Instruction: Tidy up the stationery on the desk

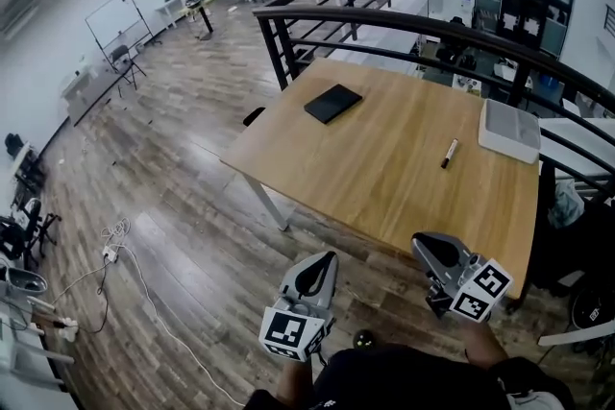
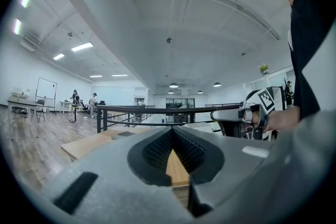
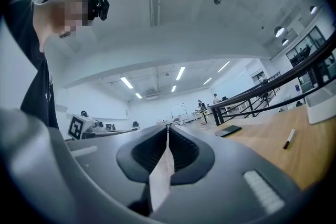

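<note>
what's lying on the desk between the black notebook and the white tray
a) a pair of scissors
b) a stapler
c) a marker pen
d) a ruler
c: the head view shows a single marker pen lying on the bare wooden desk, between the black notebook and the white tray and touching neither.
</note>
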`<state>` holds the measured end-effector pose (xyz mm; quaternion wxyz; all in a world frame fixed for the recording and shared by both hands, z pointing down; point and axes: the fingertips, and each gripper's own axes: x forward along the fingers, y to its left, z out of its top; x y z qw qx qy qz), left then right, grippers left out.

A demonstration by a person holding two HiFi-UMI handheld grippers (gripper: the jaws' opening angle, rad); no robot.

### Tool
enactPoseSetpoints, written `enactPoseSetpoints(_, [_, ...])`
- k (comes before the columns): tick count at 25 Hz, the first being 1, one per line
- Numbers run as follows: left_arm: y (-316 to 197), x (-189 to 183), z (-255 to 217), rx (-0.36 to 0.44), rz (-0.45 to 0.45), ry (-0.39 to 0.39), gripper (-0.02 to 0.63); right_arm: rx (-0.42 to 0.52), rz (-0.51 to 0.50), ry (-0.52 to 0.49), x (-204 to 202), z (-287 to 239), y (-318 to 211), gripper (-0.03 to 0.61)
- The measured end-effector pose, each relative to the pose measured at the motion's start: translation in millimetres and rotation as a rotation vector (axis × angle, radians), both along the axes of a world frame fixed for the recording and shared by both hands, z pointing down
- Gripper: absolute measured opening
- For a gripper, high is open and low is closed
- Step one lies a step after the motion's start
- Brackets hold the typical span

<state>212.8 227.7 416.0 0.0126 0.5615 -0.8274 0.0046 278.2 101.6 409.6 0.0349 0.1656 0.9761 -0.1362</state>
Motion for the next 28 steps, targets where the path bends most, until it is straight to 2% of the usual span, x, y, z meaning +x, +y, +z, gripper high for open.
enactPoseSetpoints(9, [21.3,-40.2,5.1,0.001,-0.001,0.006,0.002,0.075,0.008,0.049,-50.8,11.2,17.1,0.011])
enactPoseSetpoints(18, [15.9,-57.4,10.7,-0.008,0.024,0.039,0.002,0.083,0.024,0.072,-75.8,13.8,8.9,0.011])
enactPoseSetpoints(28, [10.7,-107.7,17.8,-0.037,-0.003,0.051,0.003,0.080,0.009,0.050,-144.8,12.5,-8.5,0.011])
